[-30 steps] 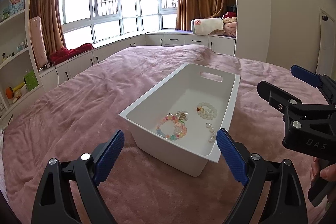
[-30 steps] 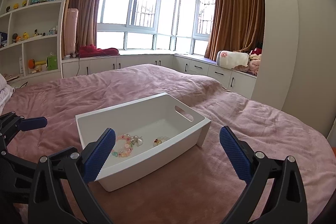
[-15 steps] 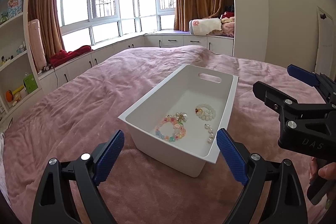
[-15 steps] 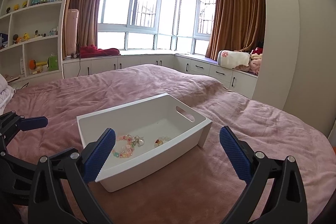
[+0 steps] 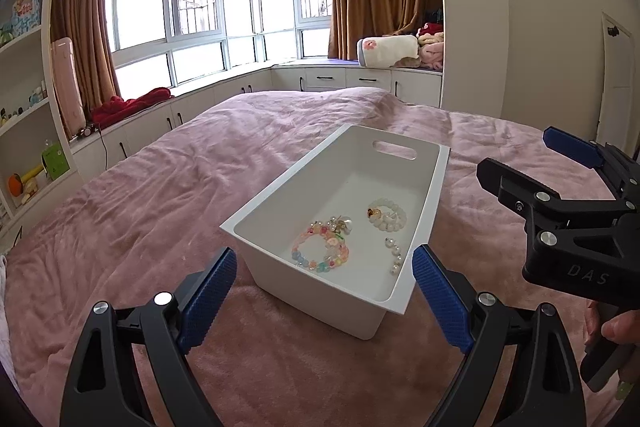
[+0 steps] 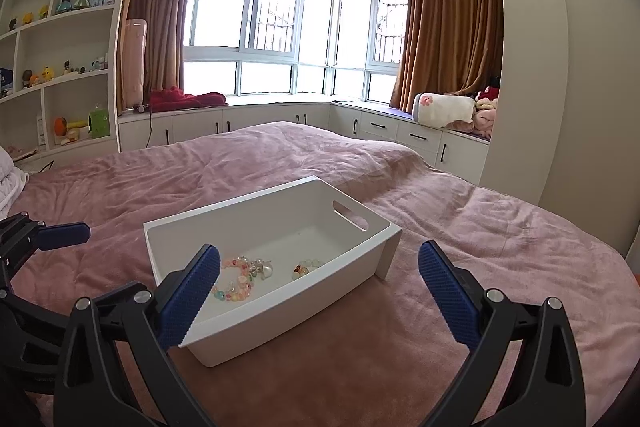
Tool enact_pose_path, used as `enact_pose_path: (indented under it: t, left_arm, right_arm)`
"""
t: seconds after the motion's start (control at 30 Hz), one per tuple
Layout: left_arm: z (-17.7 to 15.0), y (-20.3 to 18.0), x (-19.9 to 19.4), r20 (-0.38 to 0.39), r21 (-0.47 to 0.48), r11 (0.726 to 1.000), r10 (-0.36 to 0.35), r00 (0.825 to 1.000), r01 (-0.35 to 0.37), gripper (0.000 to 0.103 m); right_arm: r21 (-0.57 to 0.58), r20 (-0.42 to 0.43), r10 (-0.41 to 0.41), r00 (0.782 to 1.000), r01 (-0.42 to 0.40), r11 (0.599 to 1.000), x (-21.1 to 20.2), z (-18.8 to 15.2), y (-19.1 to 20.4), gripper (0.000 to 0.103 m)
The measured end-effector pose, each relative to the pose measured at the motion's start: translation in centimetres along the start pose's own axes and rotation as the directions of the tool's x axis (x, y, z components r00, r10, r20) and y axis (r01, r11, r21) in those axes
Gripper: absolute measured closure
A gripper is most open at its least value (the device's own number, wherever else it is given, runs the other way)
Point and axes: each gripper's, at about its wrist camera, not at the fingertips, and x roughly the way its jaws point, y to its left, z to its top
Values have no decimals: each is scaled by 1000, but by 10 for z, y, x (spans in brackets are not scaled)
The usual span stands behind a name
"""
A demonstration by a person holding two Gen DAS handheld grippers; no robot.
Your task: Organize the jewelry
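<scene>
Both grippers, left (image 5: 324, 291) and right (image 6: 319, 287), hover with jaws wide open and empty before the white bin (image 5: 424, 215) on the bed (image 5: 160, 195). Inside lie a colourful bead bracelet (image 5: 320, 253), a white bead bracelet (image 5: 387, 214) and a short pearl strand (image 5: 394, 255): probably light, floppy and slippery, best pinched across the beads.

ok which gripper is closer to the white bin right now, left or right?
Left, narrowly. The left gripper straddles the white bin's near end, jaws open, not touching. The right gripper hangs off its long side, also open and empty, slightly further back.
</scene>
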Motion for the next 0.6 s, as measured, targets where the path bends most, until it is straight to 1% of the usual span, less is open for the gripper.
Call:
enact_pose_path:
  t: [0.17,0.23,0.47,0.6]
  left_arm:
    - [1,-2,1,0,13,1000,2,1000,-2,12]
    - [2,-2,0,0,11,1000,8,1000,-8,12]
    - [2,0,2,-7,-11,1000,-2,1000,2,12]
    - [3,0,2,-2,-5,1000,1,1000,-1,12]
  right_arm:
    - [5,-2,0,1000,0,1000,1,0,-1,5]
    - [7,-1,-1,1000,1,1000,1,0,-1,5]
    - [21,-9,2,1000,-2,1000,4,-1,-3,5]
    - [18,-12,3,1000,-3,1000,5,-2,-2,5]
